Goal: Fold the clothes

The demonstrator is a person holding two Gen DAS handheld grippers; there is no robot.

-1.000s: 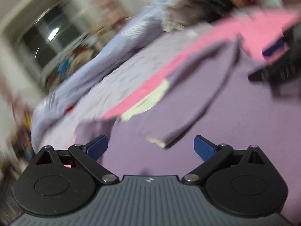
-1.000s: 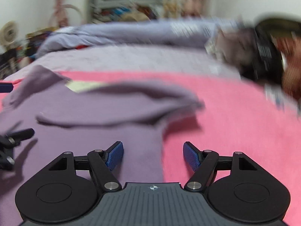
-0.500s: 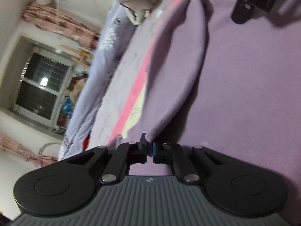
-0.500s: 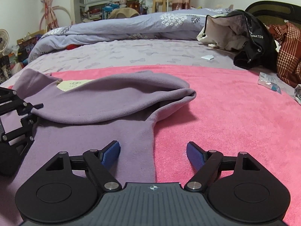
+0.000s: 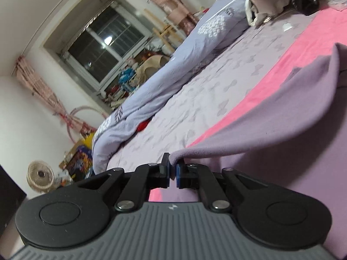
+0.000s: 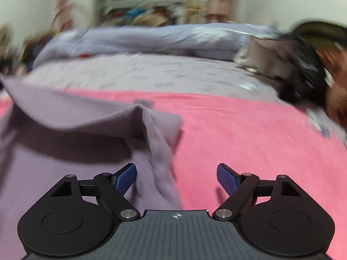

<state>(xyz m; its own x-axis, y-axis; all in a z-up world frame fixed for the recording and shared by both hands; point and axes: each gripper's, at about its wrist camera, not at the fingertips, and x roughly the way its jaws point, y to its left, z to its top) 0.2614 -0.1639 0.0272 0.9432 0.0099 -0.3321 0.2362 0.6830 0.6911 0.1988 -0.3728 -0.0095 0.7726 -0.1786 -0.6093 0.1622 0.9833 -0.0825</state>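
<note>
Two grippers work over one purple garment (image 5: 271,117) spread on a pink blanket (image 6: 249,134) that covers the bed. The left gripper (image 5: 172,171) has its jaws pressed together on a corner of the garment's edge, and the cloth rises from the pinch in a taut fold that hangs clear of the layer beneath. The right gripper (image 6: 176,175) has its jaws spread wide and gripping nothing; a ridge of the purple cloth runs between them, just beside the left blue pad (image 6: 125,178). Behind lie a lavender bedsheet (image 5: 195,91), a rumpled pale blue duvet (image 5: 173,69) and a dark window (image 5: 97,43).
</note>
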